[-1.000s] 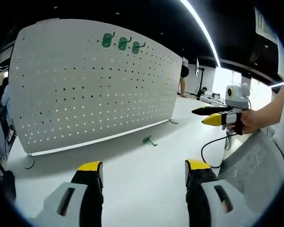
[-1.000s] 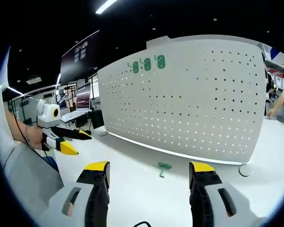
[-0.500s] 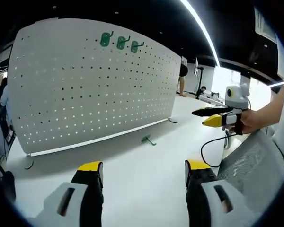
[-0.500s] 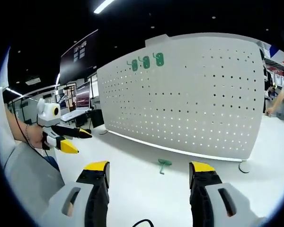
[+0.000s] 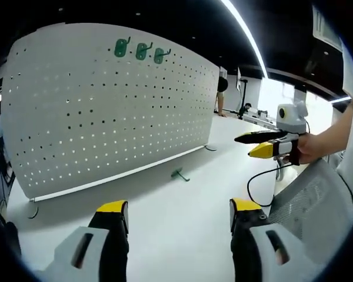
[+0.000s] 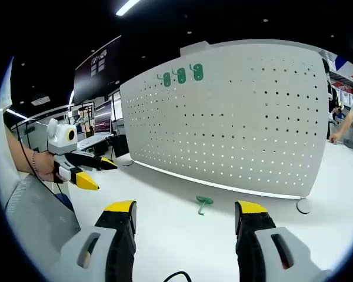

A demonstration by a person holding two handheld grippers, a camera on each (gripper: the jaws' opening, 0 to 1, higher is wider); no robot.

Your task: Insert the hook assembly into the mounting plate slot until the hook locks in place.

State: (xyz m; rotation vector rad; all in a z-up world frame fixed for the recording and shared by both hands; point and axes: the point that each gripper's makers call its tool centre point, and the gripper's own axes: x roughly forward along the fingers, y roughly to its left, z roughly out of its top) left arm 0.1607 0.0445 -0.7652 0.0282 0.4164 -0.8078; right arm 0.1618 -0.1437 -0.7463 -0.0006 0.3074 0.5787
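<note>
A white perforated mounting plate [image 5: 112, 111] [image 6: 235, 123] stands upright on the white table. Three green hooks [image 5: 139, 50] [image 6: 180, 74] hang in a row near its top edge. One loose green hook [image 5: 179, 174] [image 6: 202, 204] lies on the table in front of the plate. My left gripper [image 5: 179, 214] is open and empty, well short of the loose hook; it also appears at the left of the right gripper view [image 6: 94, 175]. My right gripper [image 6: 185, 214] is open and empty, with the hook lying just beyond its fingertips; it appears in the left gripper view [image 5: 256, 144], held by a hand.
The plate rests on small feet [image 5: 30, 210] [image 6: 304, 206]. A black cable [image 5: 256, 182] trails across the table at the right. A grey mesh chair back [image 5: 309, 205] is close on the right. People [image 5: 222, 94] and desks stand in the background.
Both views have shifted slightly with the hands. The loose hook and the plate have not moved. Both grippers remain open.
</note>
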